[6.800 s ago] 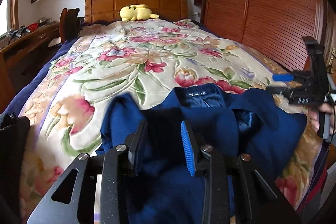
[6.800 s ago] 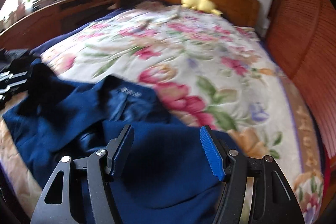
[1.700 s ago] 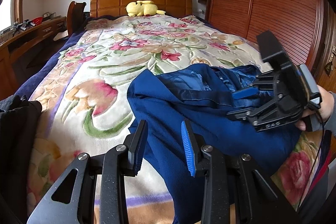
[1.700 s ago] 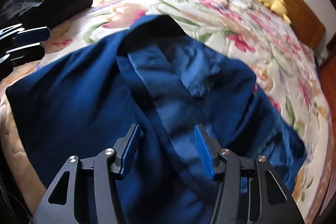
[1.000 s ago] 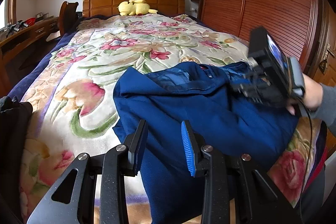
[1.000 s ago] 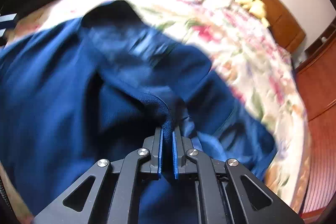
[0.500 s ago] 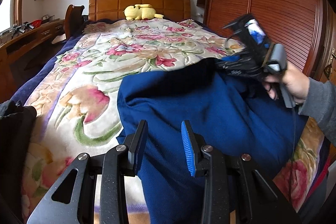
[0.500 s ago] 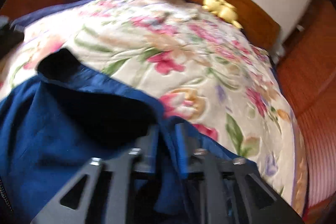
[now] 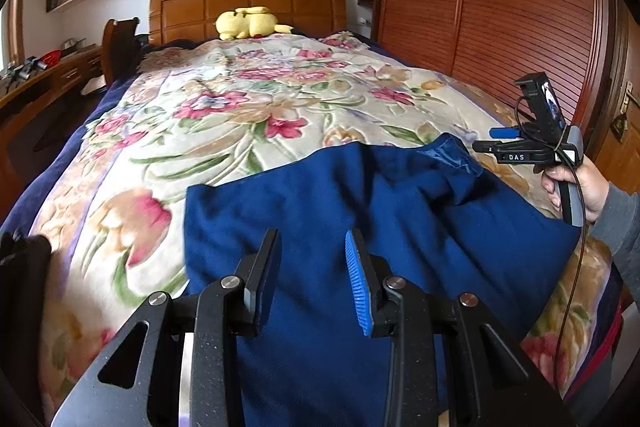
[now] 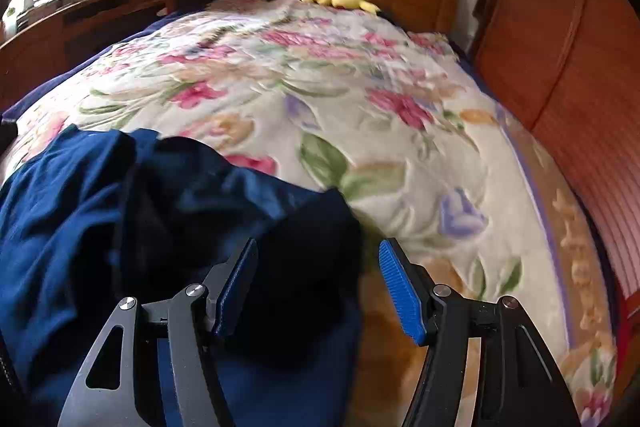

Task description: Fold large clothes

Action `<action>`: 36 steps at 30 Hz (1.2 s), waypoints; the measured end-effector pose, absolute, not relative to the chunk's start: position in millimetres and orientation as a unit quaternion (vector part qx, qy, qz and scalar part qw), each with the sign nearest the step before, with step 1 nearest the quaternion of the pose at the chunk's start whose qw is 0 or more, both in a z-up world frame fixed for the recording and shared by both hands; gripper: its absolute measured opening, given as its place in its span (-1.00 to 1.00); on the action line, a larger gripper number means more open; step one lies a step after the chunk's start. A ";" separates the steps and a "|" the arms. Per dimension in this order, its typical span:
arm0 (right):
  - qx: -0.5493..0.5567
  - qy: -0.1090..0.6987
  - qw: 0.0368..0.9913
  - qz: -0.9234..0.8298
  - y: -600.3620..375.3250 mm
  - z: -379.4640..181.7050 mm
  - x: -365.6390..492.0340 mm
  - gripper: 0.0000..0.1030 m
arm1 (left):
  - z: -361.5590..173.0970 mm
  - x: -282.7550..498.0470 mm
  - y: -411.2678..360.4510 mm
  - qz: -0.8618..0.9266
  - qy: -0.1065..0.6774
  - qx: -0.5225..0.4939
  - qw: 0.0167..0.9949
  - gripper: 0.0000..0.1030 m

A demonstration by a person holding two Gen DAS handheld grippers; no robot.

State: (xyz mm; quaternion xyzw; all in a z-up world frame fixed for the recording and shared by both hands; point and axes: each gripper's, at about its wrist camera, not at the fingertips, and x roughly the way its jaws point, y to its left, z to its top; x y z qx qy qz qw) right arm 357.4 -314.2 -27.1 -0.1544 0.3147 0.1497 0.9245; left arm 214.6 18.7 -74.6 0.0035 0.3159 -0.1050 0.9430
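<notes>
A large navy blue garment (image 9: 360, 211) lies on the near end of the bed, its plain side up, with a shiny lining corner (image 9: 456, 151) showing at its far right. It also shows in the right wrist view (image 10: 140, 211). My left gripper (image 9: 312, 267) is open and empty just above the garment's near part. My right gripper (image 10: 316, 279) is open and empty over the garment's right edge. In the left wrist view the right gripper (image 9: 504, 143) hovers past the garment's far right corner.
The bed has a floral bedspread (image 9: 248, 99) and a wooden headboard (image 9: 248, 3) with a yellow plush toy (image 9: 248, 23). A wooden wardrobe (image 9: 500, 7) stands along the right. A desk (image 10: 80, 11) runs along the left. Dark clothing (image 9: 20, 267) lies at the near left.
The right gripper closed on the garment, pulled it over toward the right so the lining is covered, then opened and let go. The left gripper stayed open and nearly still.
</notes>
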 end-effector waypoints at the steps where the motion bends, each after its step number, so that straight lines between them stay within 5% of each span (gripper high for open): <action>1: -0.154 0.320 0.923 0.149 -319.5 -29.3 361.2 0.27 | -73.9 220.5 16.5 -0.102 0.322 0.011 0.941 -0.34; 11: -0.136 0.369 0.901 0.182 -334.0 -53.5 393.3 0.26 | -92.2 287.2 50.8 -0.042 0.393 0.079 0.915 -0.34; 33: -0.123 0.405 0.883 0.203 -321.3 -85.2 457.2 0.26 | -177.5 414.4 123.6 -0.011 0.495 0.021 0.869 -0.34; 35: -0.127 0.402 0.882 0.208 -320.5 -84.5 459.9 0.07 | -175.4 416.7 123.3 -0.006 0.488 0.017 0.873 -0.34; 36: -0.126 0.401 0.881 0.217 -319.7 -83.9 460.5 -0.33 | -174.7 418.1 122.2 -0.008 0.483 0.020 0.875 -0.34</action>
